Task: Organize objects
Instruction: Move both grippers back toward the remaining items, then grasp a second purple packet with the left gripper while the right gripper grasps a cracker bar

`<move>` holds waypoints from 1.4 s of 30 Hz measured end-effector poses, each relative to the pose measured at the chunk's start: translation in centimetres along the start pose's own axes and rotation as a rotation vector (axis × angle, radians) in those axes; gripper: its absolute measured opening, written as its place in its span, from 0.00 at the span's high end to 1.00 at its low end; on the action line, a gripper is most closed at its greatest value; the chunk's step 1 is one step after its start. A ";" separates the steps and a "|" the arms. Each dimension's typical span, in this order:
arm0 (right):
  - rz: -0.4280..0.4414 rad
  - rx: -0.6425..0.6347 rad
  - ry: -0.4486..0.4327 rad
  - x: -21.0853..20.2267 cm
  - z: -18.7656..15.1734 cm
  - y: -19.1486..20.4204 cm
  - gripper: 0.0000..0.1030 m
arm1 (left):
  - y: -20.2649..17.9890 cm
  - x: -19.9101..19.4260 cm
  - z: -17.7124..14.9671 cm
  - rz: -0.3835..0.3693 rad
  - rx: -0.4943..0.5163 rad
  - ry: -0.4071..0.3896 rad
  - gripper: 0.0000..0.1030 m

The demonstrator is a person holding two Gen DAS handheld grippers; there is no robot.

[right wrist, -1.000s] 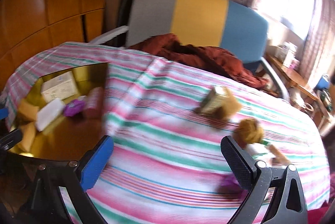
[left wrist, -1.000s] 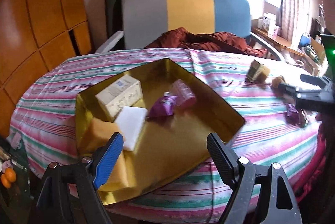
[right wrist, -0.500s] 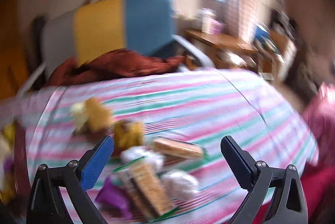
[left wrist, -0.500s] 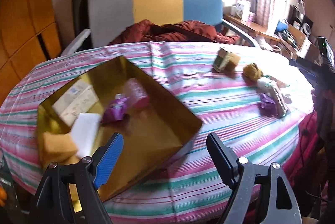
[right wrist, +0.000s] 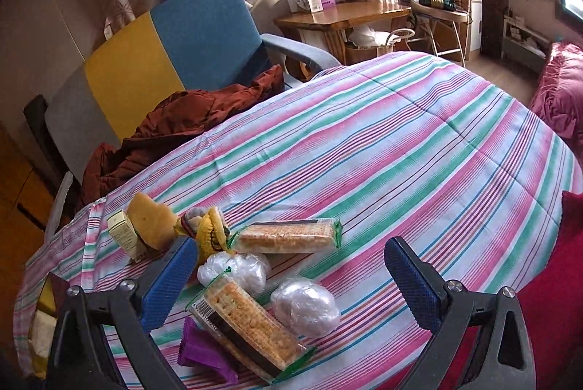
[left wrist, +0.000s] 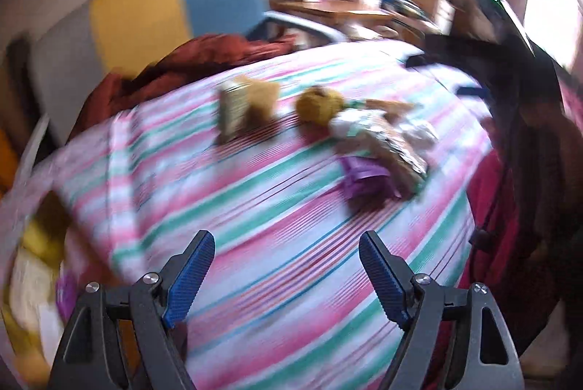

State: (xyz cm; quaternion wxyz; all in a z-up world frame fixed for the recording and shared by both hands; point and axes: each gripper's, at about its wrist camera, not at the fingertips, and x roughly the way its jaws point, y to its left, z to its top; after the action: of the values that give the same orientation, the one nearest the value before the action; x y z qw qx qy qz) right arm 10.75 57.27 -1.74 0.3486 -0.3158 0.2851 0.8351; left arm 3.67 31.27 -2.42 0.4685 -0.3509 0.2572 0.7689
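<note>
Both grippers over striped-cloth table point(right wrist: 364, 142) — fingers apart, empty.
Right gripper point(right wrist: 291, 284): clear-wrapped cracker packet point(right wrist: 251, 320) at 6 o'clock; left gripper point(left wrist: 288, 275) view blurred.

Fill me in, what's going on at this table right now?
A person holds a tool in each hand over a striped table; both are open and empty. The right tool hovers over a pile of loose snacks: two cracker packs, two plastic-wrapped balls and a purple packet. The left tool points toward the same pile, its view blurred. Nothing is gripped yet.
</note>
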 end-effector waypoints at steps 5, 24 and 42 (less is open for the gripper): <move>0.023 0.017 0.036 0.6 -0.1 -0.3 0.00 | -3.8 3.0 1.9 -0.051 0.283 0.022 0.19; 0.133 0.123 0.095 1.4 0.3 -2.1 0.00 | -7.4 11.9 6.3 -0.180 0.581 0.169 0.19; 0.266 -0.068 0.191 2.3 -0.5 2.3 0.00 | 0.5 6.5 -1.5 -0.177 -0.006 0.169 0.57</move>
State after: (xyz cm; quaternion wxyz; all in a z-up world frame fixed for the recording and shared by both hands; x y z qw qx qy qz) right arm 7.86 56.43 -3.16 0.1952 -0.3649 0.3277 0.8493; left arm 1.67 33.48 -8.35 0.5102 -0.4371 0.2613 0.6931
